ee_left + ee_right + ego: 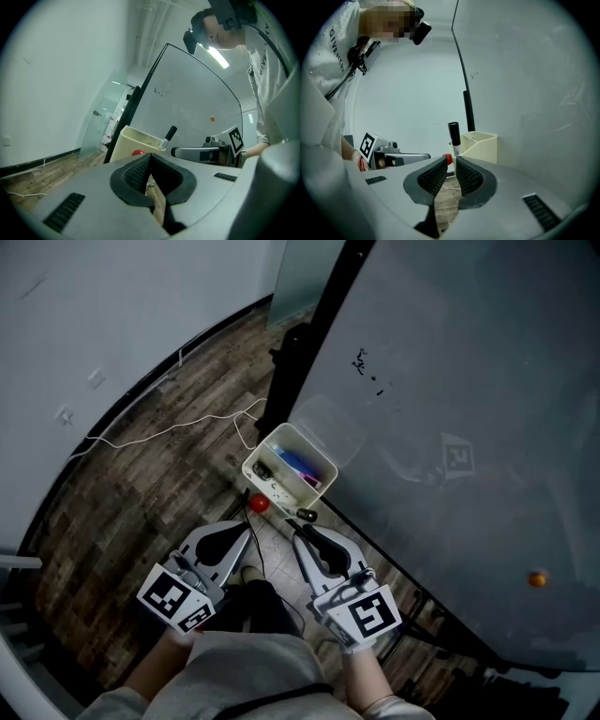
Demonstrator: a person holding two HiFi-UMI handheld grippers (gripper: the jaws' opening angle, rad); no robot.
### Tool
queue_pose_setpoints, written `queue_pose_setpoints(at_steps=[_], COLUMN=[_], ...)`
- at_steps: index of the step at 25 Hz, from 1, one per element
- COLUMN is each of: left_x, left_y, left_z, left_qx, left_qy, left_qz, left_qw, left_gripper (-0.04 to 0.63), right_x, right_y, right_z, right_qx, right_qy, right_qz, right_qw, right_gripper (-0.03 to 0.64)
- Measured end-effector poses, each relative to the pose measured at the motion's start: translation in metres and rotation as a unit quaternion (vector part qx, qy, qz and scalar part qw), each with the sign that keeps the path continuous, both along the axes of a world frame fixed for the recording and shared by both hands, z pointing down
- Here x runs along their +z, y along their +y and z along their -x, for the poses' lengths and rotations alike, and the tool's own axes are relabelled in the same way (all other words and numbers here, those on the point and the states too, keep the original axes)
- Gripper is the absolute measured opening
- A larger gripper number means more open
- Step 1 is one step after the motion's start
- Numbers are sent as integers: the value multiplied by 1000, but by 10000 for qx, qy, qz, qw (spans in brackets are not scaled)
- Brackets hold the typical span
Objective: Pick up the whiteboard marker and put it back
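Note:
A whiteboard marker (306, 515) with a black cap and white body stands cap-up just outside the near corner of the cream tray (272, 442). My right gripper (296, 526) is shut on the marker's lower end at its fingertips. In the right gripper view the marker (453, 136) rises straight above the jaw tips (452, 159). The left gripper view shows it (168, 136) tilted beside the tray (136, 138). My left gripper (250, 529) hangs to the left, shut and holding nothing (150, 157).
The tray hangs on the grey whiteboard (450, 409) and holds several markers. A red ball (259, 503) sits under the tray near both grippers. An orange magnet (536, 579) sticks to the board. A white cable (169, 427) trails over the wooden floor.

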State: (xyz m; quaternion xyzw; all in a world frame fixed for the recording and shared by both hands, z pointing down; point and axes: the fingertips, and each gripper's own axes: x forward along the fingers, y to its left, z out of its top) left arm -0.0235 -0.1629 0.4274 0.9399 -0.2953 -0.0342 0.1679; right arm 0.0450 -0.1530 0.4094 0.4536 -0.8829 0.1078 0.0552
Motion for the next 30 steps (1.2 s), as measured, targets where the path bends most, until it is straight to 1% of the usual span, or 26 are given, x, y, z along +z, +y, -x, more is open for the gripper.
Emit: queue_pose_setpoints(at_steps=[6, 10, 13, 15, 23, 28, 30], left_x=[-7, -10, -13, -14, -21, -25, -26], left_y=[7, 13, 15, 16, 18, 25, 30], left_z=[-2, -1, 0, 0, 0, -1, -2], left_qx=[264, 411, 472, 483, 367, 113, -2], left_qy=[74, 81, 71, 66, 45, 35, 36], left_qz=[-164, -218, -257, -281, -384, -367, -351], left_qw=[9995, 9989, 9985, 9984, 9986, 9993, 9994], left_gripper=[15, 15, 15, 15, 15, 15, 15], right_x=[-5, -11, -14, -13, -10, -13, -18], right_y=[12, 20, 23, 26, 29, 38, 43], right_z=[13, 24, 30, 33, 31, 28, 28], right_qx=[124, 140, 136, 121, -20, -199, -343], right_qy=[-48, -241, -408, -418, -97, -98, -179], right_qz=[-185, -139, -208, -171, -106, -112, -184], right_qw=[9997, 9995, 9989, 9989, 9999, 9997, 9991], right_gripper=[34, 23, 20, 20, 18, 18, 18])
